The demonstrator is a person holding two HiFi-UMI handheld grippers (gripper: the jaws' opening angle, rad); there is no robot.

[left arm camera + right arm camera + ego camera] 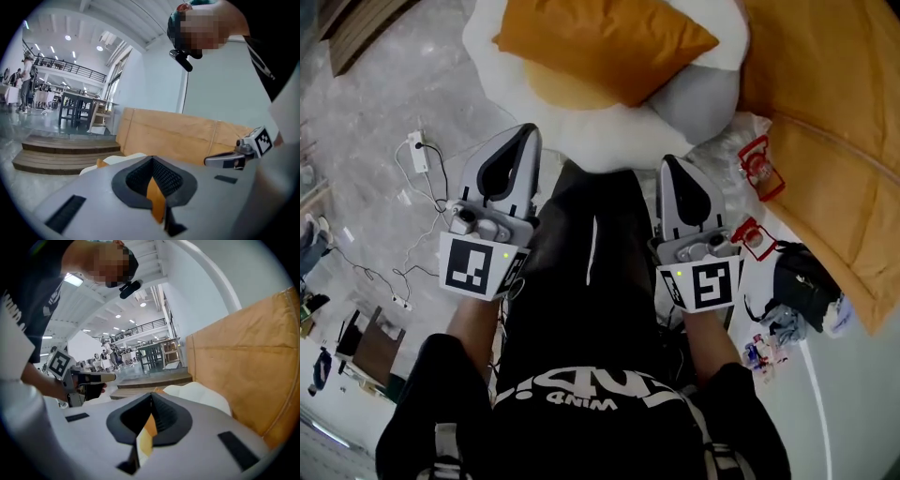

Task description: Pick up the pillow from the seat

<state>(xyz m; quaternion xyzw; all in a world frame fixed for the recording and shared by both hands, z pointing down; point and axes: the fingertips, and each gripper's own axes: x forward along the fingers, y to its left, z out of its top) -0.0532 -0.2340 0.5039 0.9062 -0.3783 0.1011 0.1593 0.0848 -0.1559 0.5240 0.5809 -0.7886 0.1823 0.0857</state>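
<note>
An orange pillow [600, 42] lies on a white fluffy seat [609, 131] at the top of the head view, beside a grey cushion [705, 98]. My left gripper [523, 133] and right gripper [671, 163] are held side by side below the seat, pointing at it and short of its edge. Both are shut with nothing in them. In the left gripper view the closed jaws [152, 160] fill the lower frame, with the seat's white edge [125, 158] just beyond. The right gripper view shows its jaws [151, 397] closed and the seat [201, 397] ahead.
A large tan padded panel [834, 122] lies at the right, with a black bag [806, 281] and red-rimmed items [759, 167] near it. On the floor at the left lie a power strip and cables [417, 150]. Wooden steps [65, 152] lie farther off.
</note>
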